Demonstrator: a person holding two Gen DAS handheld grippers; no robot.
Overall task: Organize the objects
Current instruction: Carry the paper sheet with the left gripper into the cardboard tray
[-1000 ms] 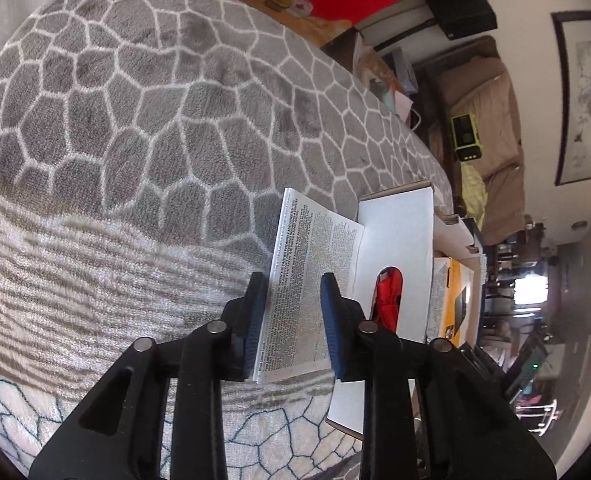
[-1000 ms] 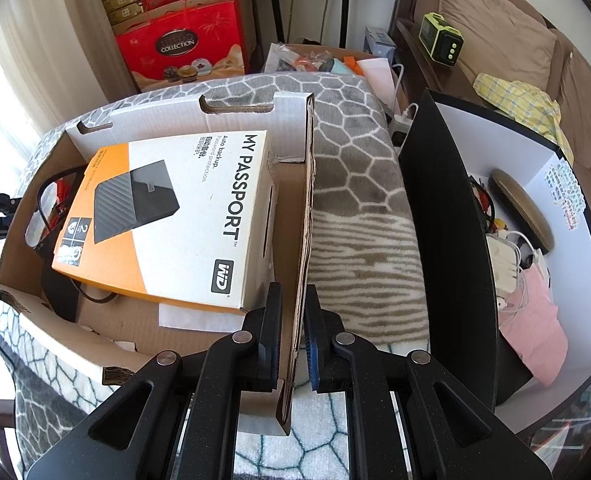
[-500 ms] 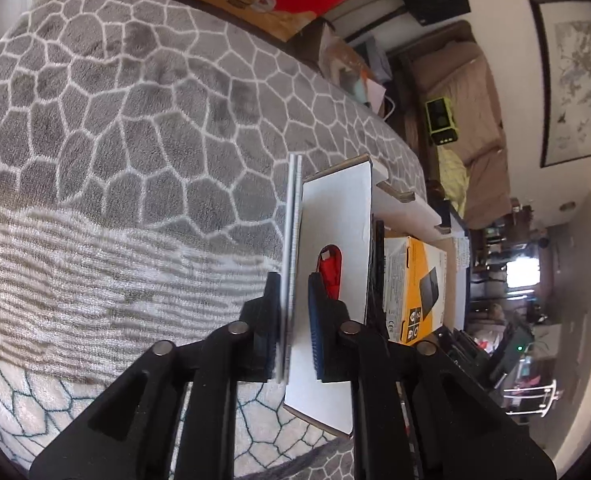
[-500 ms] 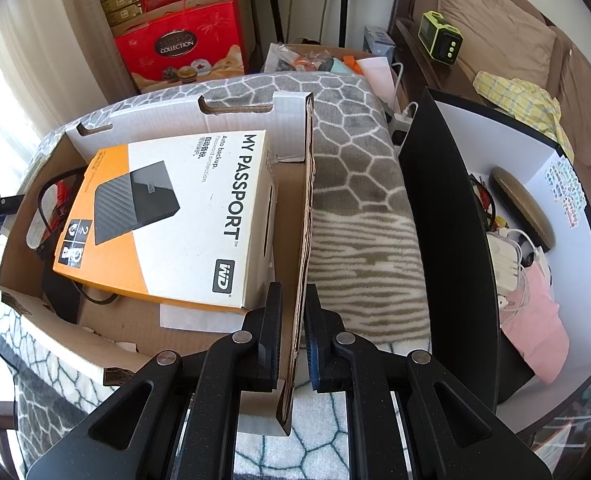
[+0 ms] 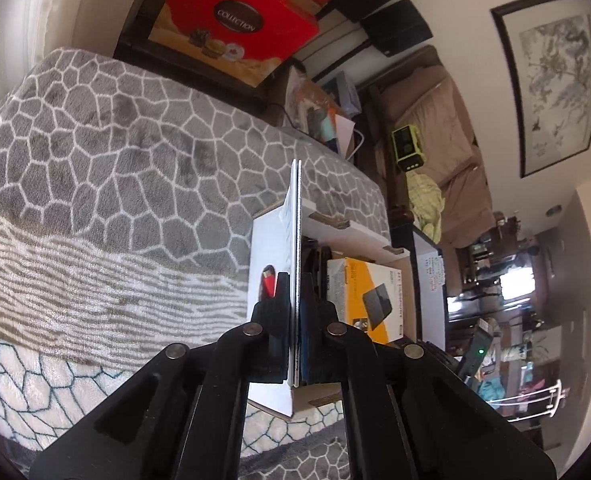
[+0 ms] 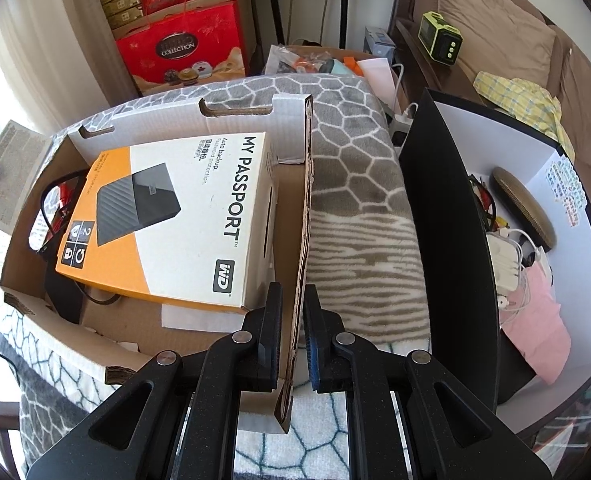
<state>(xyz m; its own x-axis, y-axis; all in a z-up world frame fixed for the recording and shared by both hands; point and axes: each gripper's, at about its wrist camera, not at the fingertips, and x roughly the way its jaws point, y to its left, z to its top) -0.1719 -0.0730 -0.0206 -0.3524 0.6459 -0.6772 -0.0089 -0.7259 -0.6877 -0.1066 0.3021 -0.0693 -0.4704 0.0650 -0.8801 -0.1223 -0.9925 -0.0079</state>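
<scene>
My left gripper is shut on a thin printed leaflet, which stands edge-on between the pads, lifted off the blanket beside the cardboard box. From the right wrist view the same leaflet shows at the far left, outside the box. My right gripper is shut on the right wall of the cardboard box. Inside lies an orange-and-white hard-drive carton on top of black and red cables.
The box rests on a grey patterned blanket. A black-and-white bin holding cables and pink cloth stands to the right. Red gift boxes are stacked behind, and a brown sofa with a green device is at the back right.
The left jaws closed on the leaflet and lifted it off the blanket; it turned from face-on to edge-on and now sits over the box wall. The right gripper stayed put.
</scene>
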